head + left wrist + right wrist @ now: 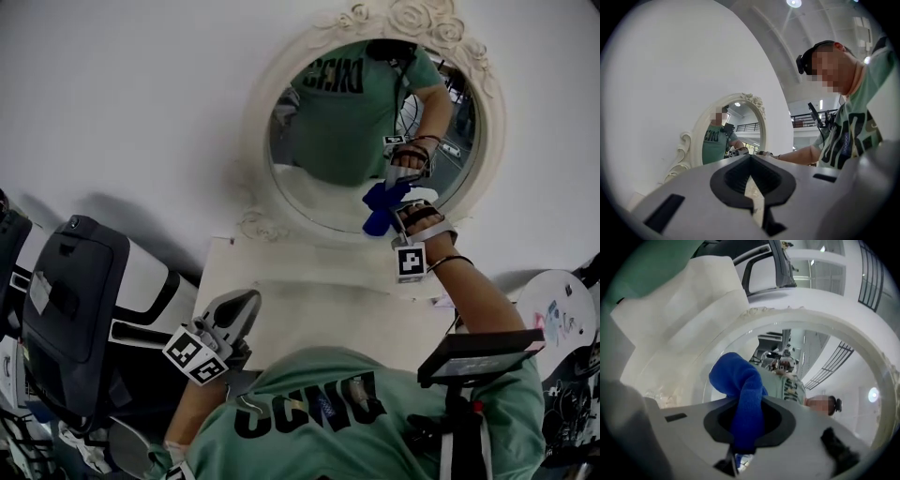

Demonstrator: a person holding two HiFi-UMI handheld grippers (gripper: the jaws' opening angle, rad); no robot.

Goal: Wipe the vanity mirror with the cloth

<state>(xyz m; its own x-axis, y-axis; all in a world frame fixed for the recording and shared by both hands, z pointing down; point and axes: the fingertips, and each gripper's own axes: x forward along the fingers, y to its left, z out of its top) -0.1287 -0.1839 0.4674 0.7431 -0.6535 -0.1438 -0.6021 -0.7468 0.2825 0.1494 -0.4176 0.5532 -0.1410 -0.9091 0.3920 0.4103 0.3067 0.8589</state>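
Cream-white rectangular tabletop [309, 300], smooth and matte, seen steeply from above. Back edge meets plain white wall [141, 94]. Oval vanity mirror in ornate carved white frame [258, 122] stands upright at tabletop's back edge, leaning close to wall. Scrolled foot of frame [255, 225] touches tabletop near its back left corner. Rose carving crowns top of frame. Middle of tabletop bare. Near edge hidden behind wearer's green shirt [375, 422]. Small pale thing at right edge, too unclear to name.
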